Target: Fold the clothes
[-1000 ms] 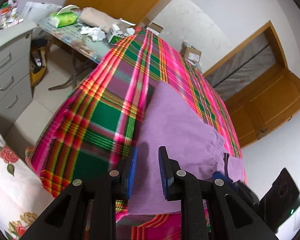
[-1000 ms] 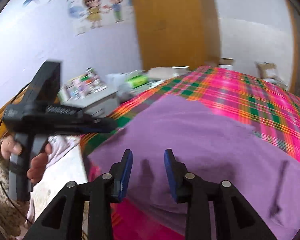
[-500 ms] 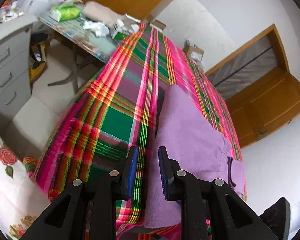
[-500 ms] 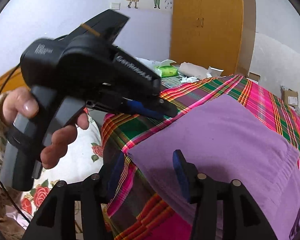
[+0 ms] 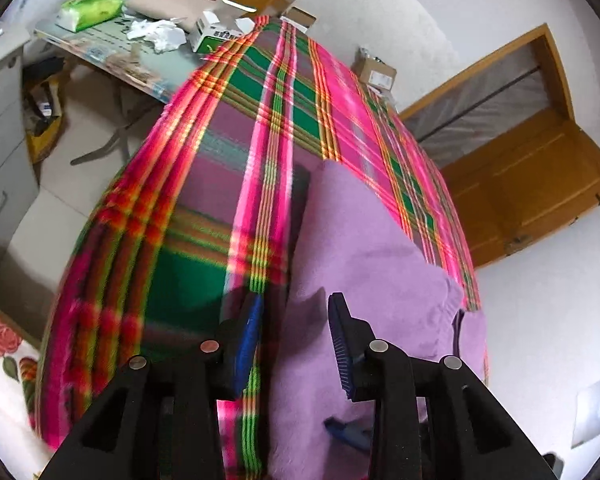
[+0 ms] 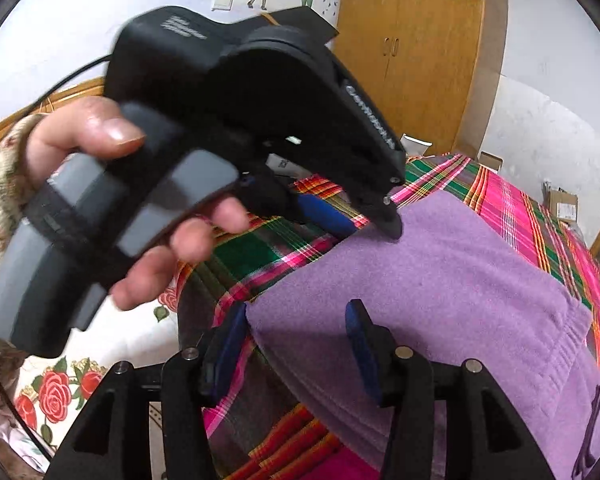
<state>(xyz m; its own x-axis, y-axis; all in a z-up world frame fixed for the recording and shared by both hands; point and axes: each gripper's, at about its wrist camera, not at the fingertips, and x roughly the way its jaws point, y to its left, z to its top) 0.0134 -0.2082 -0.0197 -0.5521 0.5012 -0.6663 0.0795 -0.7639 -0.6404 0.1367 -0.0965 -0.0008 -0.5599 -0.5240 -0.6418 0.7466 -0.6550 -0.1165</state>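
A folded purple garment (image 5: pixel 360 260) lies on a pink and green plaid blanket (image 5: pixel 180 260), with its drawstring end at the right. My left gripper (image 5: pixel 296 320) is open and straddles the garment's left edge, low over the cloth. In the right wrist view the purple garment (image 6: pixel 440 280) fills the right half. My right gripper (image 6: pixel 294 332) is open around its near corner. The left gripper (image 6: pixel 364 220), held by a hand (image 6: pixel 92 132), has its tips at the garment's far edge on the blanket (image 6: pixel 260 248).
A side table (image 5: pixel 112 56) beyond the blanket carries a green tissue pack (image 5: pixel 90 6) and crumpled paper. Grey drawers (image 5: pixel 0 160) stand at the left and a wooden door (image 5: pixel 540 184) at the right. Rose-patterned bedding (image 6: pixel 56 392) lies below the blanket's edge, with a wardrobe (image 6: pixel 412 52) behind.
Both grippers have dropped closer to the garment's near end. The right gripper's jaws have spread wider, and the left gripper has swung in front of the right camera.
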